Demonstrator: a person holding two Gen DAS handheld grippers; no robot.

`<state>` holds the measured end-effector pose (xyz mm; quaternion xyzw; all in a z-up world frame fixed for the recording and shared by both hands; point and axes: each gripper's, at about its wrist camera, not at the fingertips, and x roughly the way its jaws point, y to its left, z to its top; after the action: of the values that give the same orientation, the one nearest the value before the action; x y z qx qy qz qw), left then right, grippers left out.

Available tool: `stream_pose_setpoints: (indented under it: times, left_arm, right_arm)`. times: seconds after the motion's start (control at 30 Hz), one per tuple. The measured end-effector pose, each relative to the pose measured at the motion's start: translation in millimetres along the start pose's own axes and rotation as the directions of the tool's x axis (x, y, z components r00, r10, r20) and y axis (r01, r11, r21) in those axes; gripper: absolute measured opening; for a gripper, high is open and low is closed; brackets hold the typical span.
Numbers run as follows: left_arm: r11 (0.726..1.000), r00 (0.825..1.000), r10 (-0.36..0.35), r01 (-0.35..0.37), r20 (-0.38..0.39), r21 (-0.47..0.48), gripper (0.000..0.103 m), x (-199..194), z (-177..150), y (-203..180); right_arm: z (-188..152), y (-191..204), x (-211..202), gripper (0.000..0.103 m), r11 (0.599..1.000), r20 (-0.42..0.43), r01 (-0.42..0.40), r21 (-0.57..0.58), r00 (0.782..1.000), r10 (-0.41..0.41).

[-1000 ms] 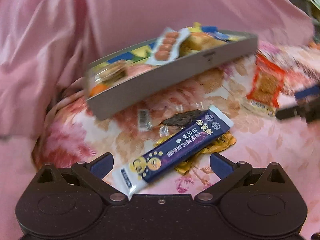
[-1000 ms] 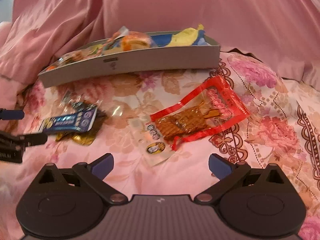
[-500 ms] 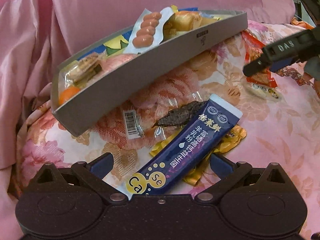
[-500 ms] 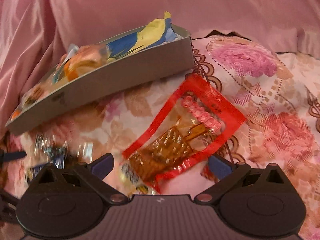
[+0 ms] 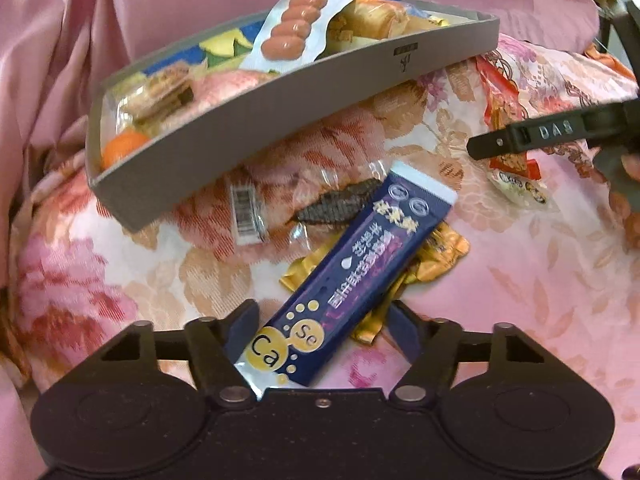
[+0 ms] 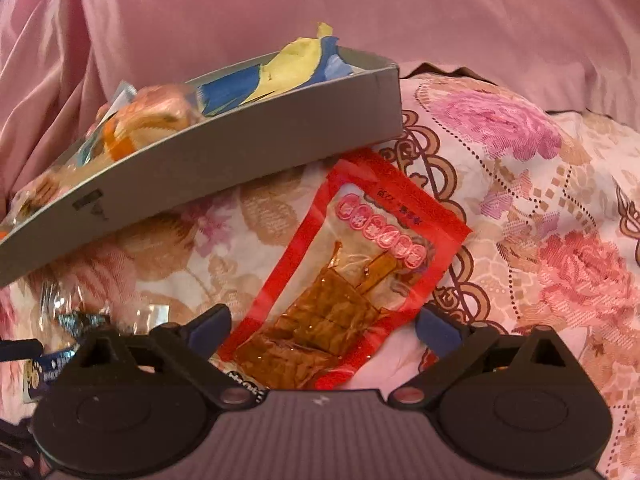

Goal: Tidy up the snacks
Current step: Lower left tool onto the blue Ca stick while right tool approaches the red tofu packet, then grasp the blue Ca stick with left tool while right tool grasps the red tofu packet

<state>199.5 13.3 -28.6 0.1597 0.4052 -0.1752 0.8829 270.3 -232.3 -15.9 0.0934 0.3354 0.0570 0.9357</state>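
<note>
A dark blue stick pack [image 5: 352,268] lies slantwise on the flowered cloth, on top of a gold wrapper [image 5: 440,256]. My left gripper [image 5: 322,320] straddles the pack's near end. Its jaws are closing, and a gap still shows at each pad. A red pouch of brown strips [image 6: 360,276] lies in front of the grey tray [image 6: 240,168]. My right gripper [image 6: 324,324] has the pouch's near end between its wide jaws, which are closing slightly without touching it. The grey tray [image 5: 280,120] holds several snack packs, among them a sausage pack [image 5: 296,28].
A clear wrapper with a dark snack [image 5: 340,204] and a barcode label [image 5: 246,216] lies between the tray and the blue pack. A small white packet [image 5: 520,188] rests by the red pouch [image 5: 500,96]. Pink draped fabric [image 6: 360,20] rises behind the tray.
My left jaws have narrowed around the blue stick pack. My right gripper moved in over the red pouch, whose near end now sits between its jaws.
</note>
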Motion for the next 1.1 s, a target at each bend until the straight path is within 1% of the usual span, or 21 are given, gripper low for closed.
stream_pose_setpoints:
  times: [0.13,0.23,0.27,0.43,0.5,0.57,0.67,0.77,0.87,0.9,0.97,1.03,1.1]
  left_arm:
    - [0.997,0.999,-0.031,0.029,-0.040,-0.065,0.059,-2.4,0.6,0.7]
    - [0.995,0.997,-0.049,0.043,-0.061,-0.094,0.053,-7.2,-1.6,-4.1]
    - [0.993,0.996,-0.059,0.052,-0.066,-0.102,0.052,-9.0,-2.8,-5.9]
    - [0.988,0.993,-0.084,0.071,-0.088,-0.138,0.045,-18.0,-7.9,-17.4]
    - [0.986,0.991,-0.089,0.074,-0.098,-0.148,0.042,-22.6,-9.8,-22.6]
    - [0.983,0.989,-0.103,0.084,-0.108,-0.161,0.038,-26.7,-11.5,-28.5]
    - [0.975,0.983,-0.130,0.104,-0.128,-0.196,0.037,-33.3,-17.3,-33.4]
    - [0.969,0.978,-0.153,0.119,-0.145,-0.216,0.037,-38.0,-25.2,-39.6]
    - [0.980,0.982,-0.120,0.093,-0.147,-0.174,0.041,-39.9,-27.0,-46.1]
    - [0.984,0.984,-0.102,0.078,-0.147,-0.158,0.041,-39.0,-25.8,-48.3]
    - [0.989,0.987,-0.075,0.055,-0.144,-0.139,0.044,-37.9,-23.3,-50.0]
    - [0.991,0.988,-0.059,0.042,-0.140,-0.128,0.048,-35.3,-19.5,-51.9]
    - [0.993,0.990,-0.040,0.024,-0.133,-0.116,0.050,-32.7,-16.4,-53.3]
  right_arm:
    - [-6.6,3.3,-10.1,0.092,0.999,-0.013,-0.032,-0.038,0.999,0.031]
    - [-15.3,8.7,-20.4,0.084,0.993,-0.025,-0.059,-0.098,0.998,0.056]
    - [-18.4,11.3,-23.4,0.083,0.990,-0.031,-0.072,-0.124,0.997,0.068]
    - [-34.1,26.2,-38.2,0.067,0.961,-0.068,-0.147,-0.235,0.989,0.135]
    - [-41.0,34.0,-42.8,0.064,0.944,-0.091,-0.179,-0.278,0.983,0.159]
    - [-46.2,42.3,-45.4,0.064,0.923,-0.102,-0.199,-0.330,0.979,0.174]
    - [-58.6,47.5,-56.9,0.063,0.899,-0.131,-0.237,-0.369,0.971,0.202]
    - [-63.9,47.9,-66.7,0.063,0.886,-0.159,-0.259,-0.384,0.964,0.212]
    - [-71.8,45.0,-77.2,0.064,0.875,-0.193,-0.277,-0.396,0.957,0.216]
    - [-74.0,44.5,-79.9,0.066,0.869,-0.199,-0.281,-0.407,0.956,0.216]
    - [-75.9,44.0,-82.5,0.067,0.863,-0.200,-0.283,-0.419,0.956,0.216]
    - [-73.5,44.1,-81.6,0.069,0.868,-0.198,-0.277,-0.413,0.957,0.212]
    - [-69.1,45.7,-77.8,0.076,0.875,-0.188,-0.267,-0.403,0.960,0.207]
